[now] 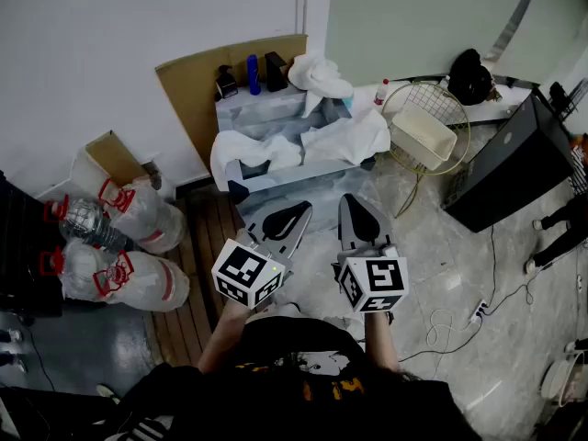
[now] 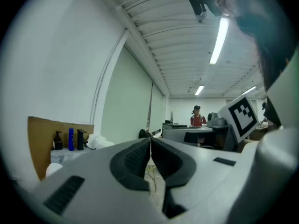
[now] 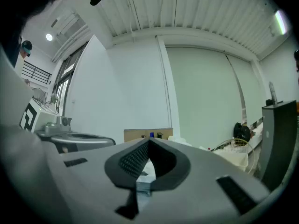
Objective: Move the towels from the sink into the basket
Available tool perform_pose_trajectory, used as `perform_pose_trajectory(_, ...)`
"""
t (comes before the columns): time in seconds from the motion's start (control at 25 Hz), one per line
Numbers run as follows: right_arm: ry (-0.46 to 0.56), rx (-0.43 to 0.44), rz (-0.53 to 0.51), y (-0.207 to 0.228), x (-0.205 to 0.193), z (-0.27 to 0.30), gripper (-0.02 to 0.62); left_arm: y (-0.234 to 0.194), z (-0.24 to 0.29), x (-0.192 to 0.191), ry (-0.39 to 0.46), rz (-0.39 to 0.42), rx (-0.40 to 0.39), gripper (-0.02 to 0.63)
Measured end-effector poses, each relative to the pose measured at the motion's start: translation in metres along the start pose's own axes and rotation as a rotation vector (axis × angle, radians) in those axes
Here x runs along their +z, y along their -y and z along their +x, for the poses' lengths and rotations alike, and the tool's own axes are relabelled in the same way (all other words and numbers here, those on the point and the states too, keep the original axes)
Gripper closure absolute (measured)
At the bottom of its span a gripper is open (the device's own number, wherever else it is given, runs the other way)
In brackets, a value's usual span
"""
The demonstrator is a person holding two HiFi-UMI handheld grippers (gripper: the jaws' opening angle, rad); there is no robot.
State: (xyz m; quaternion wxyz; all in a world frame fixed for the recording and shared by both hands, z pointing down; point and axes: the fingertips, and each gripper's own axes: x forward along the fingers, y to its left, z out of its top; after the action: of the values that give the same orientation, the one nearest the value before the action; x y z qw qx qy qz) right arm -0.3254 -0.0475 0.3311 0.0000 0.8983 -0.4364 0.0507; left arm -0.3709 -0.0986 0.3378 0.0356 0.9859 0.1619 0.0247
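White towels lie on the marbled sink unit (image 1: 303, 184): one towel (image 1: 321, 73) on its back ledge, one towel (image 1: 347, 140) at the right, one towel (image 1: 250, 152) draped at the left. The round wire basket (image 1: 411, 97) stands right of the sink with a cream tub (image 1: 423, 137) in it. My left gripper (image 1: 303, 209) and right gripper (image 1: 349, 200) hover side by side in front of the sink, both shut and empty. The left gripper (image 2: 150, 139) shows its jaws pressed together in its own view, as does the right gripper (image 3: 149, 141). The basket (image 3: 236, 146) appears at the right there.
A cardboard sheet (image 1: 197, 81) leans behind the sink, with bottles (image 1: 252, 73) on the ledge. Large plastic water jugs (image 1: 129, 217) lie at the left beside a slatted wooden platform (image 1: 197, 255). A black box (image 1: 514, 163), a black bag (image 1: 470, 75) and floor cables (image 1: 478, 312) are at the right.
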Motion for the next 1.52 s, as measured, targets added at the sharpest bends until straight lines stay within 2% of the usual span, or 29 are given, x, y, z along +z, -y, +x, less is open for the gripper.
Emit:
perform_pose_trajectory(0.4,0.016,-0.003,-0.014,-0.008,-0.002,-0.002,0.591,-0.009,-0.002,-0.005,0.005,-0.034,0.008,0.595)
perform_pose_trajectory(0.64,0.004,-0.021,0.0,0.009,-0.007,0.002,0.59,-0.007,0.014,-0.016,-0.019,-0.051,-0.015,0.595)
perform_pose_trajectory(0.84,-0.006,0.0,0.017,0.025,-0.012,0.018,0.591,-0.019,0.035,-0.019,-0.031,-0.056,0.004,0.595)
perform_pose_trajectory(1.04,-0.003,0.033,0.032,0.055,-0.014,0.052,0.59,-0.039,0.069,-0.025,-0.05,-0.056,0.044,0.595)
perform_pose_trajectory(1.52,-0.015,0.2,0.033,0.155,0.007,0.162,0.589,-0.104,0.198,-0.006,-0.048,-0.087,0.203,0.596)
